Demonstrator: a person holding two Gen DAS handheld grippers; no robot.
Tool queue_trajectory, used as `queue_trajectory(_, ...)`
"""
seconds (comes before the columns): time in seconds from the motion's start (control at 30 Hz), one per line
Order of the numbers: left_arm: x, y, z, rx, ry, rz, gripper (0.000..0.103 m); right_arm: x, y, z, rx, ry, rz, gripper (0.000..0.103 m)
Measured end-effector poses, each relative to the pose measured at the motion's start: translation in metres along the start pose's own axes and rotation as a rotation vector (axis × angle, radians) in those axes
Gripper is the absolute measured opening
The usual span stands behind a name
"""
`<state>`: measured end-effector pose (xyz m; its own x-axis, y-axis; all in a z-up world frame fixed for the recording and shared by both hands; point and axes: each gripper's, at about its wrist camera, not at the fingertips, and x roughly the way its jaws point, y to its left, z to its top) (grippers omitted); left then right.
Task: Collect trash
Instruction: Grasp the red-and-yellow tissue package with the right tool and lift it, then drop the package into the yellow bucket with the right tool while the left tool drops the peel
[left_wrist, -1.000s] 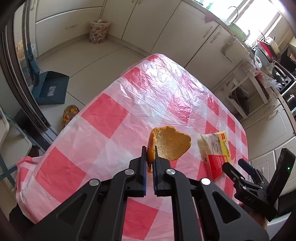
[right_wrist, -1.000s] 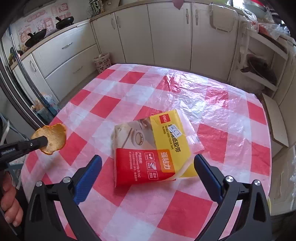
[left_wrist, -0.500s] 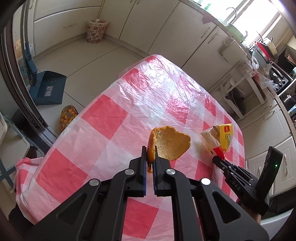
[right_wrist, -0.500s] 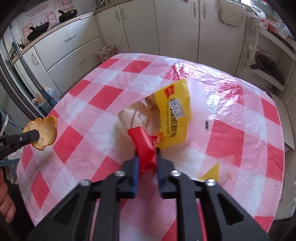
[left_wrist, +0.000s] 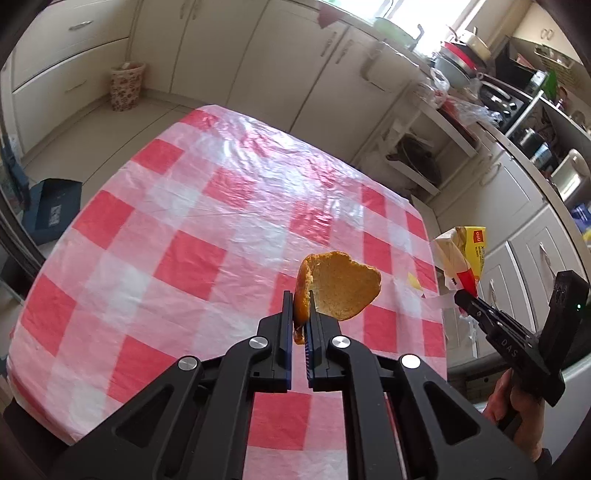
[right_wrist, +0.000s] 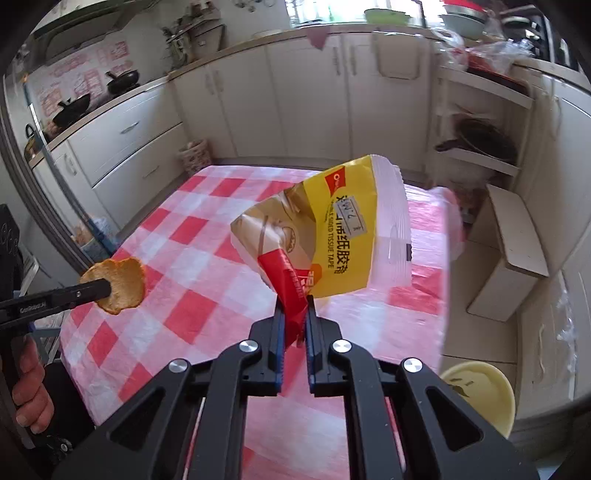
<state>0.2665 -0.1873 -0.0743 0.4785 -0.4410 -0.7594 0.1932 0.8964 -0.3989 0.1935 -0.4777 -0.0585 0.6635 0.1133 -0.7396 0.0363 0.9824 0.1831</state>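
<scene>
Kitchen table w/ red-and-white checked cloth (left_wrist: 192, 229): left gripper (left_wrist: 300, 317) clenched on a piece of orange peel (left_wrist: 341, 286), held in the air above the cloth's near side. Right gripper (right_wrist: 294, 314), whose jaws have just been closing, now grips the red corner of a yellow-and-red tape wrapper (right_wrist: 332, 229), which hangs clear of the table at its right edge. A pale yellow bin (right_wrist: 480, 391) stands on the floor just right of the table; a flowered basket (left_wrist: 127, 85) sits by the far cabinets.
</scene>
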Motion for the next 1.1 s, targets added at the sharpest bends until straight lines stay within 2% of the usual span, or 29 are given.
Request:
queue_trajectory(0.13, 0.008, -0.045, -0.014, 0.071, 0.029, -0.048, 0.005, -0.011, -0.071, -0.025, 0.148, 0.017, -0.122, 0.010)
queue_trajectory(0.27, 0.022, -0.086, -0.031, 0.131, 0.068, -0.090, 0.005, 0.003, -0.124, -0.062, 0.271, 0.128, -0.218, 0.010)
queue_trajectory(0.43, 0.043, -0.131, -0.049, 0.190, 0.114, -0.123, 0.005, 0.041, -0.162, -0.100, 0.329, 0.281, -0.283, 0.013)
queue_trajectory(0.47, 0.047, -0.140, -0.053, 0.200, 0.124, -0.128, 0.005, 0.049, -0.169, -0.106, 0.348, 0.319, -0.288, 0.020)
queue_trajectory(0.5, 0.051, -0.147, -0.055, 0.209, 0.132, -0.130, 0.005, 0.051, -0.179, -0.112, 0.366, 0.348, -0.297, 0.041)
queue_trajectory(0.53, 0.055, -0.153, -0.058, 0.217, 0.140, -0.132, 0.005, 0.051, -0.184, -0.115, 0.379, 0.350, -0.313, 0.052)
queue_trajectory(0.57, 0.060, -0.162, -0.061, 0.228, 0.148, -0.134, 0.005, 0.047, -0.187, -0.114, 0.393, 0.335, -0.328, 0.061)
queue_trajectory(0.63, 0.068, -0.174, -0.063, 0.246, 0.163, -0.138, 0.005, 0.034, -0.192, -0.109, 0.436, 0.310, -0.320, 0.061)
queue_trajectory(0.7, 0.076, -0.189, -0.069, 0.272, 0.175, -0.146, 0.005, 0.013, -0.195, -0.098, 0.484, 0.246, -0.306, 0.064)
queue_trajectory(0.83, 0.090, -0.223, -0.081, 0.331, 0.198, -0.162, 0.005, -0.047, -0.194, -0.070, 0.581, 0.030, -0.253, 0.072)
queue_trajectory(0.97, 0.115, -0.255, -0.097, 0.382, 0.238, -0.148, 0.005, -0.114, -0.198, -0.050, 0.655, -0.212, -0.210, 0.086)
queue_trajectory(1.03, 0.132, -0.270, -0.105, 0.403, 0.271, -0.134, 0.006, -0.133, -0.203, -0.043, 0.667, -0.284, -0.203, 0.089)
queue_trajectory(1.1, 0.153, -0.289, -0.114, 0.435, 0.311, -0.112, 0.006, -0.143, -0.210, -0.041, 0.688, -0.317, -0.203, 0.089)
